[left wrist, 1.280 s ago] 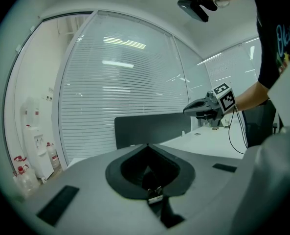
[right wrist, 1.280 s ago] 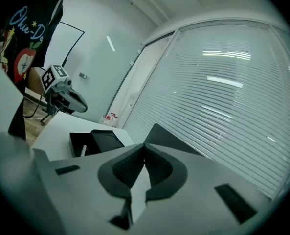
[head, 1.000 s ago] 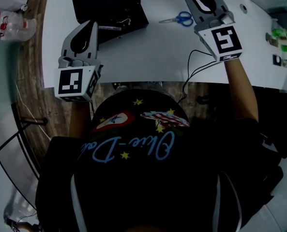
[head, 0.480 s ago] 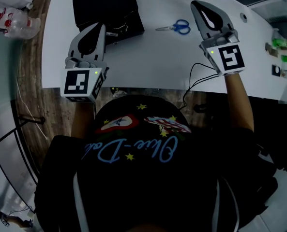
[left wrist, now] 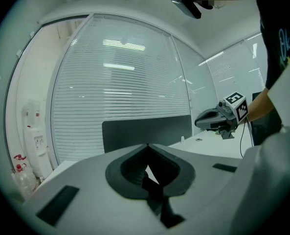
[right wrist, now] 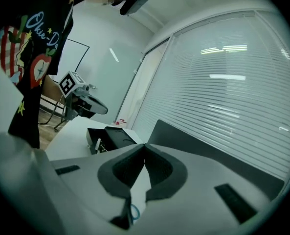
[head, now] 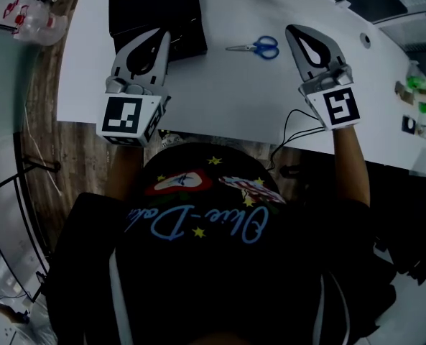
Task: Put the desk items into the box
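Head view, near to far. Nearest, the person's dark printed shirt (head: 198, 221) is filling the lower field. Just nearer than the black box (head: 154, 9), the left gripper (head: 164, 36) is pointing toward it with its jaws pressed together on nothing. Its tip is overlapping the box's near right corner, and whether it is touching cannot be told. Well to the right of the box, the right gripper (head: 294, 29) is holding its jaws fully closed and empty. The blue-handled scissors (head: 256, 47) are lying on the white table (head: 227, 99), outside the box and to its right, between the box and the right gripper. The box is sitting farthest back.
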Available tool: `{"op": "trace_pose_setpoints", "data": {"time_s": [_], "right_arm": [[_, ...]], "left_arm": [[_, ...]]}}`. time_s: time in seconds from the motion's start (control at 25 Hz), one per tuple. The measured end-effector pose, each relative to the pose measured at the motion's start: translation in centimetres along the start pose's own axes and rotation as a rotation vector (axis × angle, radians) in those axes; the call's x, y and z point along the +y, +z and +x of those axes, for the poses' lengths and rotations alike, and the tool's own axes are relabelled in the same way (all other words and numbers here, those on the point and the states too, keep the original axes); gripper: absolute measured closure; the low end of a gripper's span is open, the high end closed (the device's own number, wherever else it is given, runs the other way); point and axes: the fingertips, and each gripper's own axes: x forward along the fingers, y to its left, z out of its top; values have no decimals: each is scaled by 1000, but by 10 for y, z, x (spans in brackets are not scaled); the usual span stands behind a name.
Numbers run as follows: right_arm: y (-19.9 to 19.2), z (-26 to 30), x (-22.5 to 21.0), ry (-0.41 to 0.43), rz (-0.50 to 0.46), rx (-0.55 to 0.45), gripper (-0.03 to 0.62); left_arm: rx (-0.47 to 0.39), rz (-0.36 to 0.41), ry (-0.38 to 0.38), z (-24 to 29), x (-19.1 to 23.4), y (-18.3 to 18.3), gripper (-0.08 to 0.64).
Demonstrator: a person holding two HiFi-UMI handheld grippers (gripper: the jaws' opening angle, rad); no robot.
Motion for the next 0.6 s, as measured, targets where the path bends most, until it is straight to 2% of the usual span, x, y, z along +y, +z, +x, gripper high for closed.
{"op": "trace_pose_setpoints", "data": {"time_s": [0.08,0.28,0.48,0.6], "right_arm": [[-7,-1,-2,15,25,-3,584],[-33,-6,-22,-51,49,48,584],[-64,-5,-15,13,-36,170,584],[-81,-4,-14,48,-26,214,584]], "left_arm": [[3,3,8,2,-5,0,554],[8,13,35,3,-11,-1,554],[17,17,61,7,-22,-1,554],[23,17,76,8,-31,-2,554]]}}
